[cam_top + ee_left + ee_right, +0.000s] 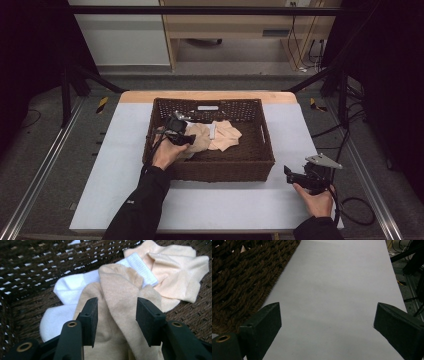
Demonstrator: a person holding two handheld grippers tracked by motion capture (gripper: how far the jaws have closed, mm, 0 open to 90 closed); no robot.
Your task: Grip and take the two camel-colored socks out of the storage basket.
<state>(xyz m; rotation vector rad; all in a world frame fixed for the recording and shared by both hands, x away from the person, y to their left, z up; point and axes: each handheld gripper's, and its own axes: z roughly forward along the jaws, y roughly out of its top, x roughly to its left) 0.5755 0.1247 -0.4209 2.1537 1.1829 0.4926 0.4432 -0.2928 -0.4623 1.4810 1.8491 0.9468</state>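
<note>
Left tool (117,320) over beige sock (120,322) in basket (260,160).
Its jaws stand half-parted astride the sock (not pinching); right tool (327,327) gapes wide over the near-right worktop (332,290).

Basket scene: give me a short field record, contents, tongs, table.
container: brown wicker basket on the white table
contents: beige socks overlapping a white sock
left tongs: inside the basket, jaws part open astride a fold of beige sock, pads not pressing on it
right tongs: open, nothing between them, over bare table beside the basket's outer wall
person: one hand on each tool, dark sleeves
</note>
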